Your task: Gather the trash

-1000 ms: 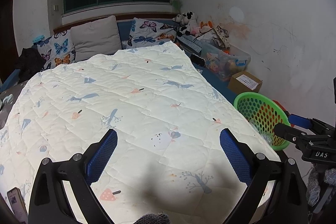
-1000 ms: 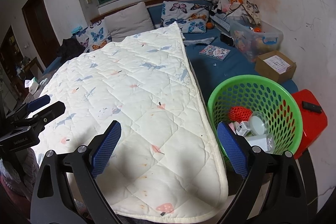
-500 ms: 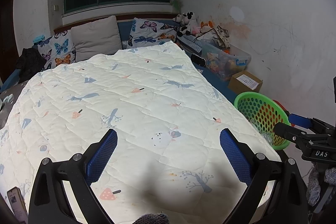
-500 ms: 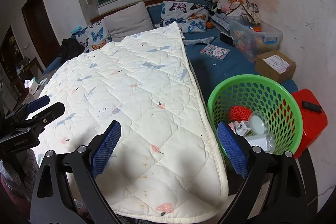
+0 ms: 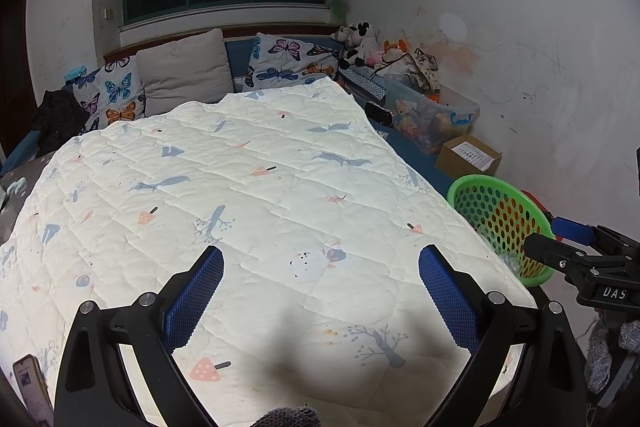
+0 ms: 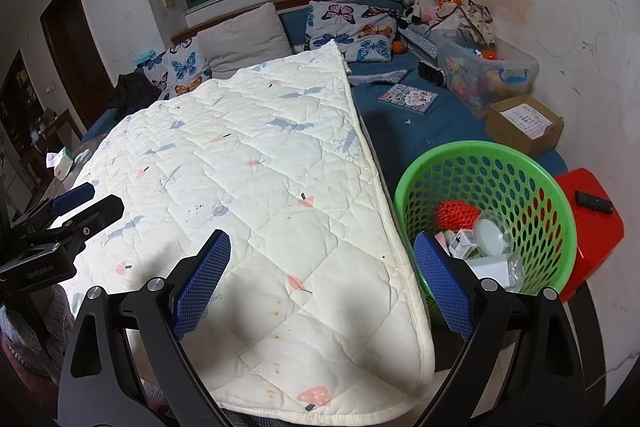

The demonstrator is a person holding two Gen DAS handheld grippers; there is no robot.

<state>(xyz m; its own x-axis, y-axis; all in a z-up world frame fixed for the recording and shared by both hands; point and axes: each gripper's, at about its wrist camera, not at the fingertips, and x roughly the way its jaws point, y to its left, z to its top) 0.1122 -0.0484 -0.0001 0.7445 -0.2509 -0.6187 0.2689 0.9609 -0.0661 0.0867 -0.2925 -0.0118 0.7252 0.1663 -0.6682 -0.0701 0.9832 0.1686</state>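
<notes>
Quilt point(image 6: 256, 179) spread across the bed, and everything hangs off it. Behind its far edge, pillows point(image 6: 240, 43) line the headboard. Right of the quilt, on the mattress, a book point(image 6: 408, 98); farther right, a storage bin point(image 6: 486, 73) against the wall, a cardboard box point(image 6: 524, 125) just in front of it. Off the quilt's near right corner, the basket point(image 6: 486, 163), with a mesh wrap point(image 6: 456, 213), a small carton point(image 6: 464, 241) and a round lid point(image 6: 490, 231) inside. Right of the basket, a stool point(image 6: 588, 223) with a remote point(image 6: 593, 201) on it.

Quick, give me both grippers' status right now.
Left gripper: open, holding nothing, above the quilt.
Right gripper: open, holding nothing, beside the green basket.
</notes>
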